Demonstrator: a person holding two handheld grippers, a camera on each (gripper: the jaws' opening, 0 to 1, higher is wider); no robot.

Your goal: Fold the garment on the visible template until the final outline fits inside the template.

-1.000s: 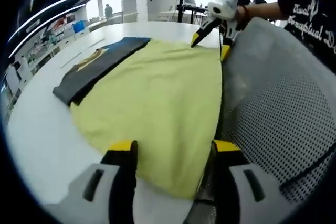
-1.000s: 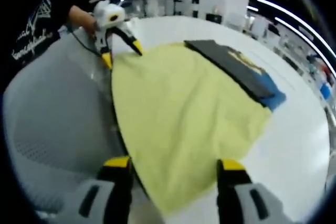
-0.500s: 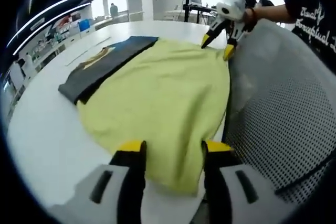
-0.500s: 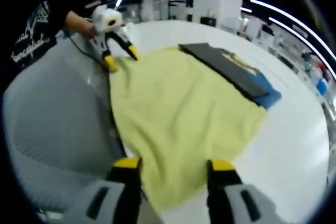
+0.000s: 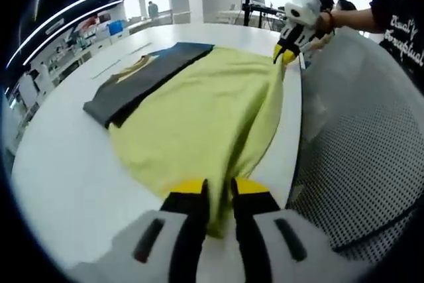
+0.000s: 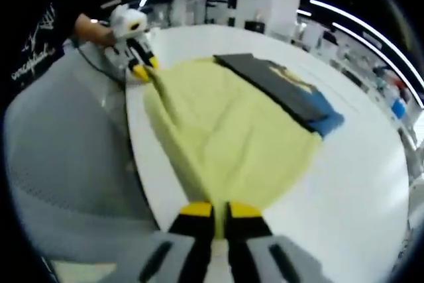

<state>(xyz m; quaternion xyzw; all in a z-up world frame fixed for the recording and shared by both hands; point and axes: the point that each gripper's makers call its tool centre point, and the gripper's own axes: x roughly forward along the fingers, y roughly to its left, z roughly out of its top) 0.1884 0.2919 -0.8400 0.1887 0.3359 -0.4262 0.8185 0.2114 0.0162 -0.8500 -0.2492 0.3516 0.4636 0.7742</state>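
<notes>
Left gripper view: left claw (image 5: 217,193) clenched on the near edge of the yellow garment (image 5: 199,107), which lies spread on the white bench (image 5: 59,164). Far corner pinched by the right claw (image 5: 286,53). Dark template (image 5: 142,77) sits under the garment's far side, mostly uncovered. Grey mesh chair (image 5: 358,137) just beside the bench.

Right gripper view: right claw (image 6: 220,211) clamped on the garment (image 6: 225,137) hem at the bench (image 6: 358,177) edge; left claw (image 6: 140,69) grips the other corner. Template (image 6: 278,87) plus a blue piece (image 6: 326,120) at the far side.

Progress: early. Both corners gripped, edge bunching; no fold laid, outline far exceeds the template.
</notes>
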